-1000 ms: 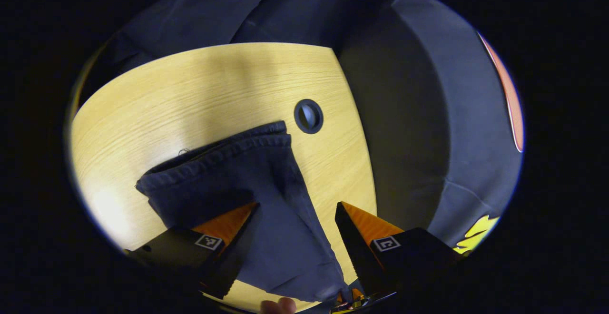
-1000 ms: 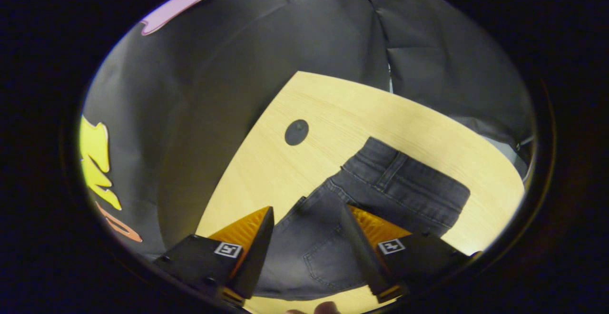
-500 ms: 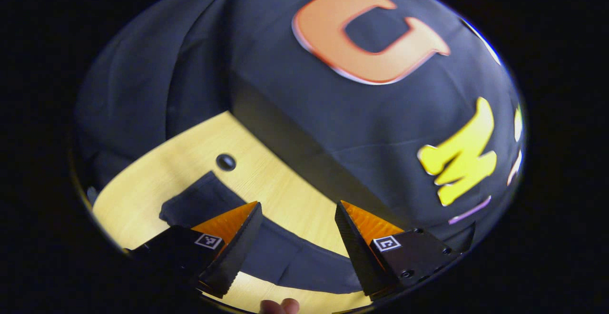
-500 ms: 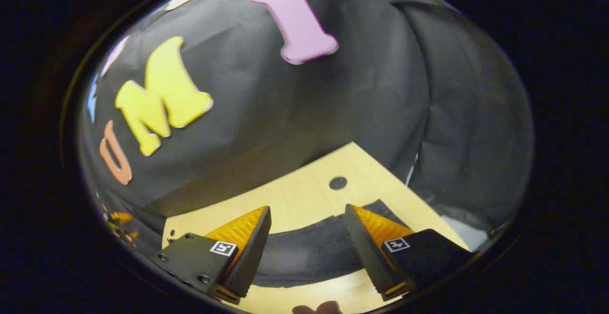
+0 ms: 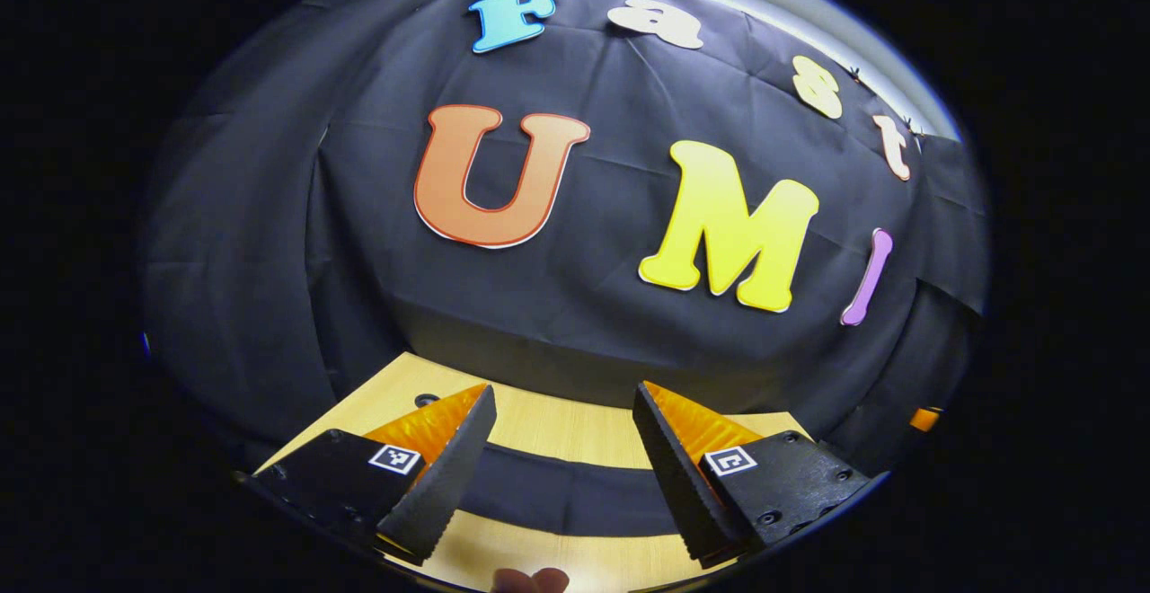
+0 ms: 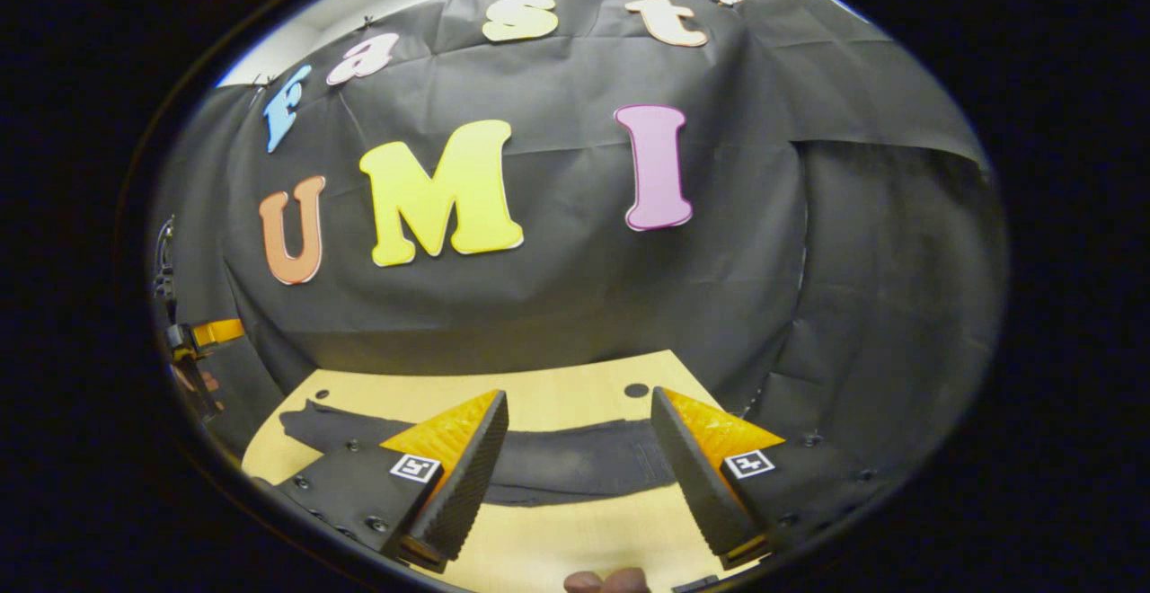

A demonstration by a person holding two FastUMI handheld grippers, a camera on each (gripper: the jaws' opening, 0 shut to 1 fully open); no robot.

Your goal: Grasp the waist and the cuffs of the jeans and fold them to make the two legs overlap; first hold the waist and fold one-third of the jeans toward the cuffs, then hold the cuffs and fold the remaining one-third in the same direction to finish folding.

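On the light wooden table [image 6: 539, 544] lie the dark grey denim jeans [image 6: 575, 463], stretched flat as a long band across the tabletop in the right gripper view. The right gripper [image 6: 579, 458] hangs above the near side of the table with its fingers spread wide, holding nothing. From the left gripper view, the same jeans [image 5: 561, 490] run as a dark strip across the table [image 5: 557, 427], and the left gripper [image 5: 561, 458] is likewise wide apart and empty, raised clear of the cloth. A small dark round hole [image 6: 636, 390] sits in the tabletop beyond the jeans. A fingertip [image 6: 606, 581] shows at the bottom edge of the right gripper view.
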